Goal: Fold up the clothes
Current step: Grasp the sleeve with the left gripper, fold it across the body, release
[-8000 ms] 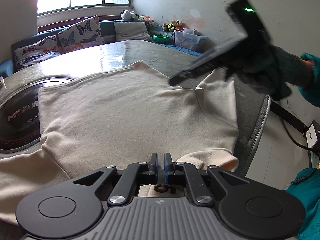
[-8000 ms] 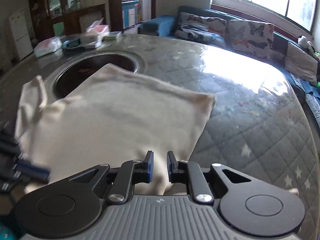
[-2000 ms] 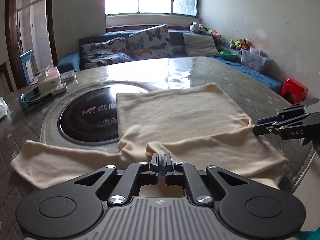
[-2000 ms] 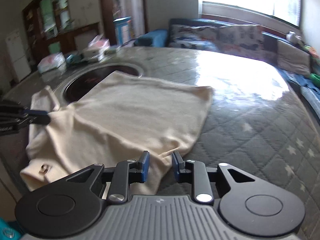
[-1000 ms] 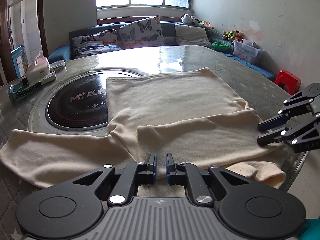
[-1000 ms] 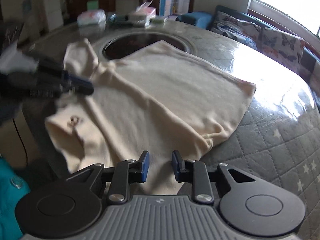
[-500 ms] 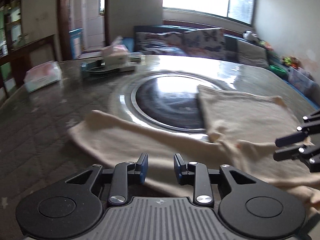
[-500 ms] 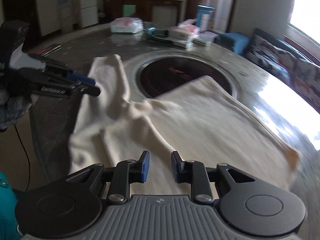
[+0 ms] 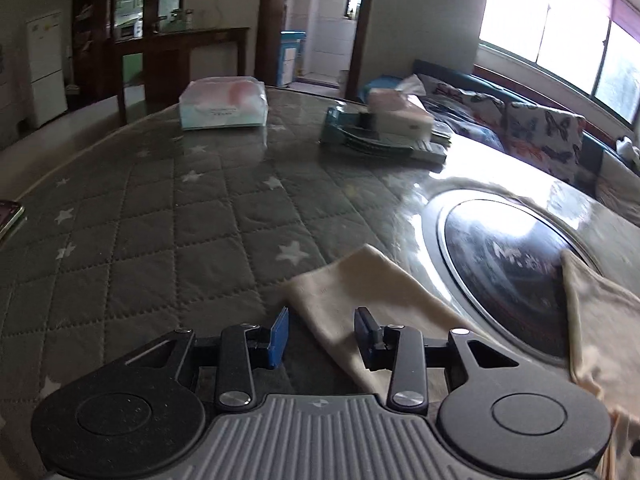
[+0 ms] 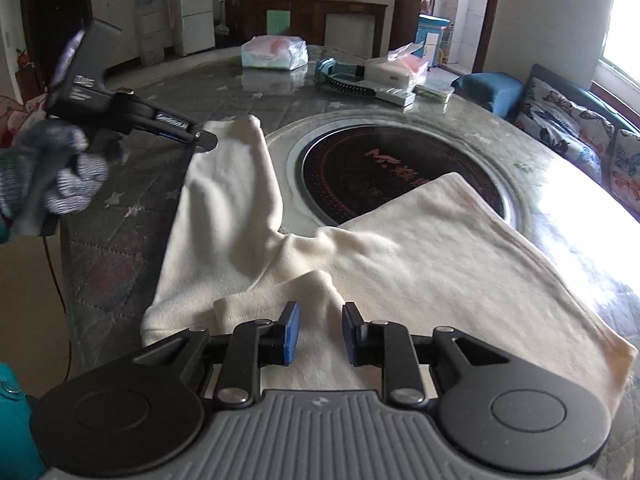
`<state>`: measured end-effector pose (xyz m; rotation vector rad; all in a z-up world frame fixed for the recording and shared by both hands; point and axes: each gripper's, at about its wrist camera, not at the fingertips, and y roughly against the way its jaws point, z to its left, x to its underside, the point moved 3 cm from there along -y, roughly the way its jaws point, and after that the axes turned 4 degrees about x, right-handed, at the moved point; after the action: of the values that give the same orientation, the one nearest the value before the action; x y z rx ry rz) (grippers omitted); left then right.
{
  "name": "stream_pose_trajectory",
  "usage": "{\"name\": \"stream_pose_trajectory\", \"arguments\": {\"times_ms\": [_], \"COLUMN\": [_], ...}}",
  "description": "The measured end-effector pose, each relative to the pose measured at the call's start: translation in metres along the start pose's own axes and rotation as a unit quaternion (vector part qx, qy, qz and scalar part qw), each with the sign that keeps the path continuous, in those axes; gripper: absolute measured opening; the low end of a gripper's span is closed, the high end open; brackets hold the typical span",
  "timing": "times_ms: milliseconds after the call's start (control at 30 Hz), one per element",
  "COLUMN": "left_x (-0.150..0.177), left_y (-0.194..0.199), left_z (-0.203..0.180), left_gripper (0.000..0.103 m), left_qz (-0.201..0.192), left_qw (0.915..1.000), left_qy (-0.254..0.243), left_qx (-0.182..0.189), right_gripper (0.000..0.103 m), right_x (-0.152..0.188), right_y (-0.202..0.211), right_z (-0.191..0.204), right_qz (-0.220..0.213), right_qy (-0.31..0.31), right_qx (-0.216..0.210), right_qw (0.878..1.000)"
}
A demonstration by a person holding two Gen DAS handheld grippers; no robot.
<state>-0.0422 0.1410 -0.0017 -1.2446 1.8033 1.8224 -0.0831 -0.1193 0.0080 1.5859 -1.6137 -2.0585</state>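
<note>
A cream long-sleeved top (image 10: pixel 420 240) lies flat on the quilted round table, its body partly over the dark glass centre disc (image 10: pixel 400 176). One sleeve (image 10: pixel 228 184) stretches out toward the far left. In the left wrist view the sleeve's cuff end (image 9: pixel 360 284) lies just ahead of my left gripper (image 9: pixel 322 334), which is open with the cloth's edge between its fingers. My right gripper (image 10: pixel 319 333) is open above a folded flap of the top near the table's front edge. From the right wrist view the left gripper (image 10: pixel 200 140) hovers over the cuff.
At the far side of the table stand a wrapped tissue pack (image 9: pixel 222 102), a tissue box (image 9: pixel 400 114) and a teal tray (image 9: pixel 380 140). A phone's corner (image 9: pixel 8 218) shows at the left edge. A sofa with butterfly cushions (image 9: pixel 540 128) lies beyond.
My left gripper swung left along the sleeve to its cuff and opened wider. The right gripper stayed open and shifted over the near fold of the top.
</note>
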Motion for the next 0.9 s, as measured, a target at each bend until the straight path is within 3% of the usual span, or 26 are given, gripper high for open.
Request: {"name": "stream_pose_trajectory", "arguments": {"times_ms": [33, 100, 167, 333, 500, 667, 767, 900], "left_x": [-0.001, -0.003, -0.005, -0.008, -0.015, -0.004, 0.012, 0.044], "left_y": [-0.002, -0.005, -0.006, 0.006, 0.061, 0.119, 0.142, 0.161], "left_z": [0.001, 0.002, 0.003, -0.002, -0.052, -0.122, -0.163, -0.206], "left_gripper": [0.036, 0.019, 0.01, 0.004, 0.004, 0.004, 0.004, 0.004], "left_qz": [-0.001, -0.005, -0.01, -0.025, -0.071, -0.1, -0.093, -0.077], "left_qw": [1.0, 0.9999, 0.9999, 0.9995, 0.9918, 0.9637, 0.9371, 0.9024], "left_qy": [0.003, 0.007, 0.01, 0.018, -0.027, -0.089, -0.133, -0.195], "left_qx": [-0.002, -0.006, -0.009, 0.007, 0.103, 0.231, 0.309, 0.376], "right_gripper": [0.022, 0.022, 0.022, 0.022, 0.022, 0.022, 0.022, 0.022], "right_x": [0.001, 0.004, 0.006, 0.016, 0.034, 0.055, 0.069, 0.087], "right_y": [0.004, 0.013, 0.021, 0.043, 0.066, 0.086, 0.098, 0.112], "right_z": [-0.002, -0.006, -0.01, -0.024, -0.043, -0.064, -0.076, -0.088], "right_qz": [-0.003, -0.01, -0.016, -0.03, -0.041, -0.044, -0.048, -0.049], "right_qy": [-0.003, -0.01, -0.016, -0.041, -0.079, -0.12, -0.142, -0.169], "right_qx": [0.004, 0.013, 0.021, 0.045, 0.076, 0.111, 0.131, 0.149], "right_qw": [1.0, 1.0, 1.0, 0.998, 0.993, 0.986, 0.98, 0.973]}}
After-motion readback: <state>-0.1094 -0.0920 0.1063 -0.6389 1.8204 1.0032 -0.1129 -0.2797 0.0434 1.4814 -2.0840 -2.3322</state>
